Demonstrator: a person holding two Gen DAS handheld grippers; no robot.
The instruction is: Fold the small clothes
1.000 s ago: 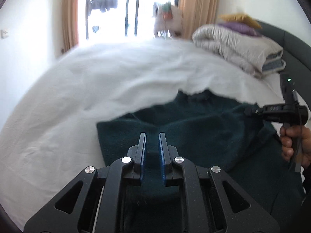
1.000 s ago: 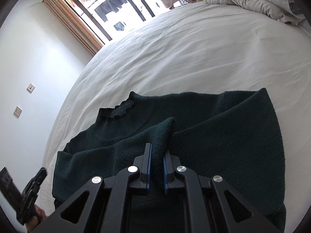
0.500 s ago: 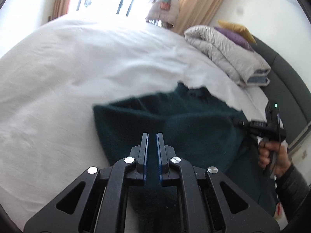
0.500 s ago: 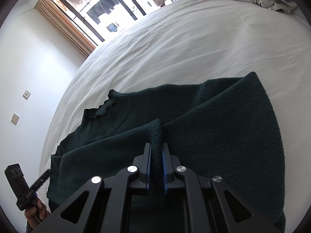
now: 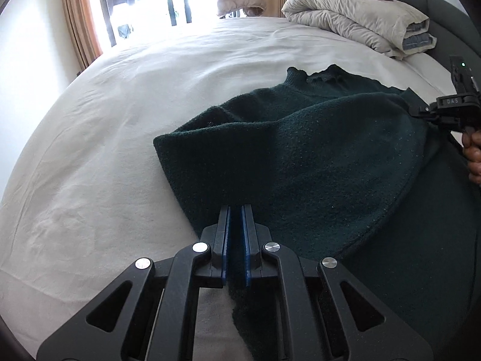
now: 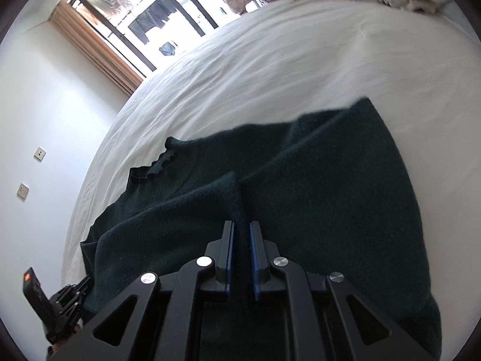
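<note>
Two handheld grippers pinch a dark green knit sweater (image 5: 315, 156) over a bed covered in a white sheet (image 5: 126, 120). In the left wrist view, the left gripper (image 5: 235, 210) has its blue-padded fingers pressed together on a fold of the sweater's edge, the fabric passing between them and hanging below. In the right wrist view, the right gripper (image 6: 240, 225) has its fingers closed on a raised ridge of the same knit. The sweater lies partly on the sheet with its ruffled collar (image 6: 156, 165) toward the far side, while a folded layer is lifted above the rest and stretched between the two tools. The right gripper also shows at the right edge of the left wrist view, gripped by a hand (image 5: 473, 159); the left gripper appears at the lower left of the right wrist view. A rolled duvet (image 5: 354, 21) sits near the dark headboard (image 5: 448, 15), with yellow and purple pillows on top. A bright window (image 6: 144, 21) with tan curtains stands beyond the bed.
</note>
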